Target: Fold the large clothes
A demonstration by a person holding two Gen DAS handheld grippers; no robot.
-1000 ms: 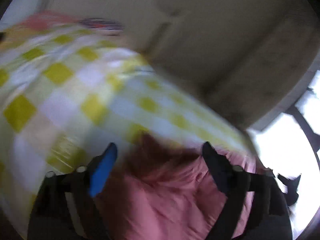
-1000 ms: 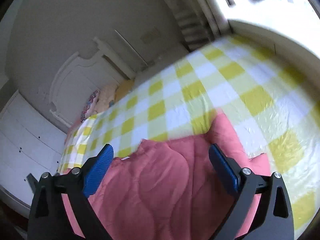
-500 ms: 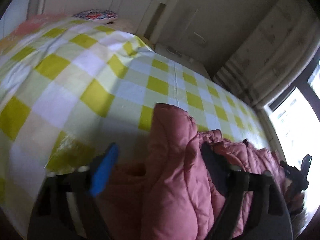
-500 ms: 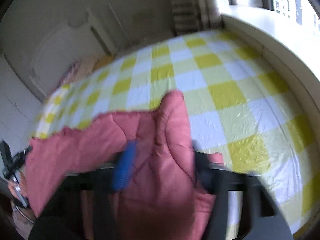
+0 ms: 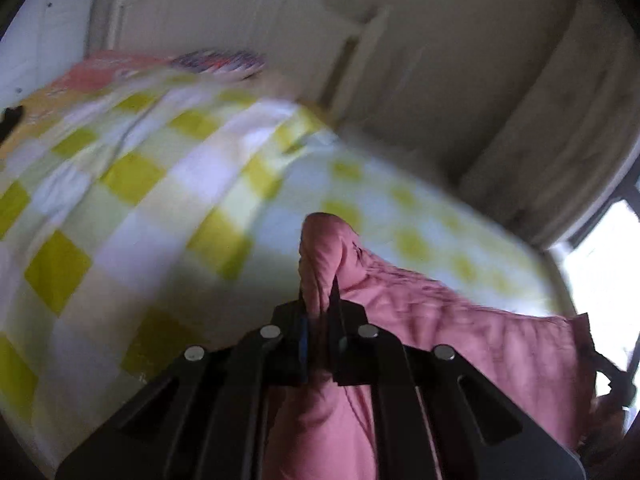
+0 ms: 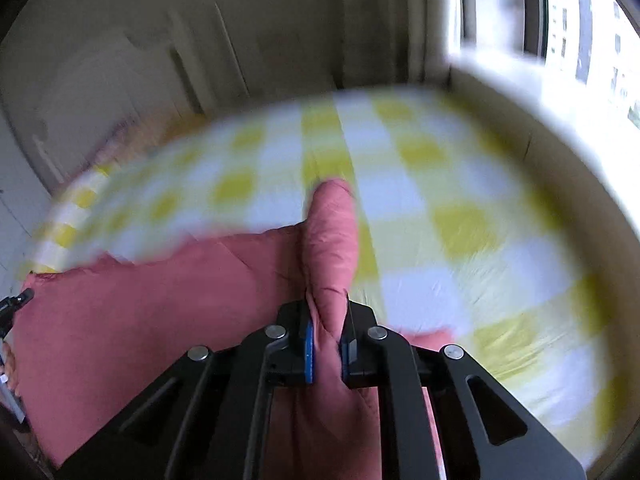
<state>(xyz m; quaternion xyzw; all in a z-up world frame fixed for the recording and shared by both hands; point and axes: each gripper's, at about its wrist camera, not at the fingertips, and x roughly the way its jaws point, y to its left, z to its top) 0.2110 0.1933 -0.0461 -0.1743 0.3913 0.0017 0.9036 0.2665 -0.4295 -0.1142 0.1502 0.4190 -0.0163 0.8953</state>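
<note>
A pink quilted padded garment (image 5: 460, 332) lies on a bed with a yellow and white checked sheet (image 5: 132, 216). In the left wrist view my left gripper (image 5: 319, 300) is shut on a bunched fold of the garment, which pokes up above the fingers. The rest of the fabric stretches away to the right. In the right wrist view my right gripper (image 6: 328, 320) is shut on another puffy fold of the same garment (image 6: 160, 300), whose body spreads to the left over the sheet (image 6: 460, 220).
A white headboard (image 5: 224, 16) and pillows (image 5: 216, 62) stand at the far end of the bed. Curtains (image 5: 560, 140) and a bright window (image 6: 580, 32) line one side. The other gripper shows at the left edge (image 6: 12, 308) of the right wrist view.
Both grippers went from wide open above the garment to shut on raised folds of it. The right one dropped lower towards the bed.
</note>
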